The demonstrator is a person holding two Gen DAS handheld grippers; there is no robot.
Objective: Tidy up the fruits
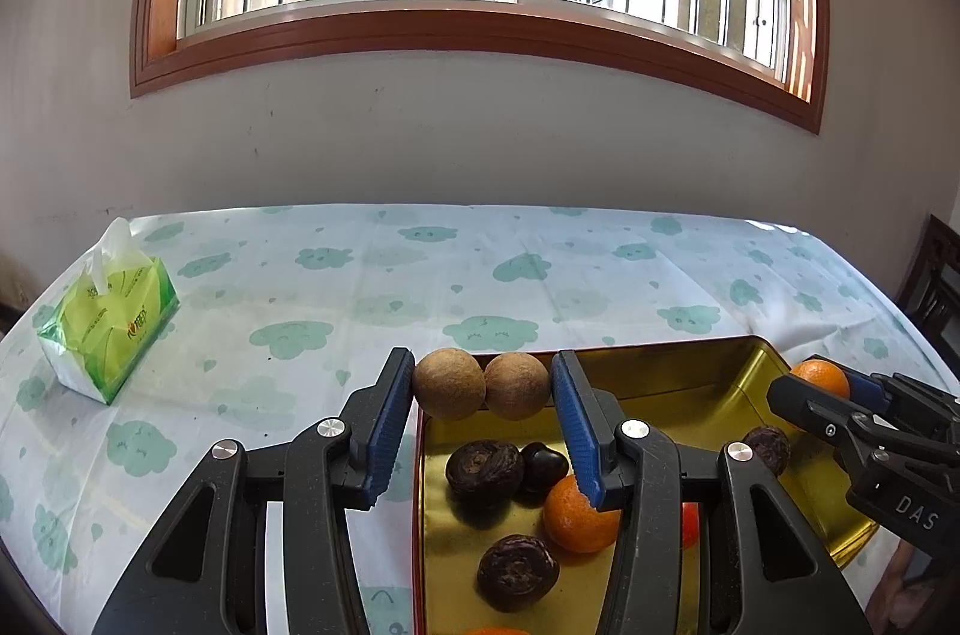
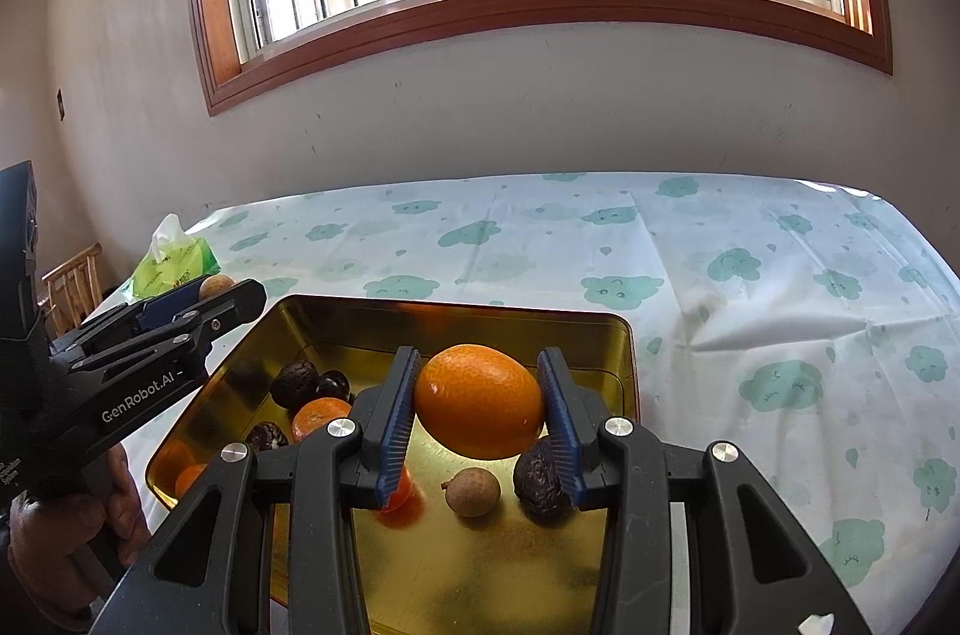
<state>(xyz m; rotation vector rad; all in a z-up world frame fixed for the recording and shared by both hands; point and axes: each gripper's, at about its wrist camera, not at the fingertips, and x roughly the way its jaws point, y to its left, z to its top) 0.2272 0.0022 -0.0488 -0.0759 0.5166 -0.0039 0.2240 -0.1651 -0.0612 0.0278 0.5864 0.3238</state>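
Observation:
My left gripper (image 1: 483, 383) is shut on two tan longans (image 1: 449, 391) side by side, held over the left rim of the gold tray (image 1: 678, 377). My right gripper (image 2: 480, 395) is shut on an orange (image 2: 480, 400) above the gold tray (image 2: 336, 329). Inside the tray lie dark wrinkled fruits (image 1: 485, 467), another orange (image 1: 577, 518), a small tan longan (image 2: 472, 491) and a dark fruit (image 2: 540, 479). In the left wrist view the right gripper (image 1: 840, 395) shows at the right with its orange (image 1: 819, 378).
A green tissue pack (image 1: 111, 323) stands at the table's far left. The white tablecloth with green clouds (image 2: 750, 305) stretches behind and right of the tray. A wooden chair (image 2: 69, 293) stands at the left. A hand (image 2: 60, 521) grips the left gripper's handle.

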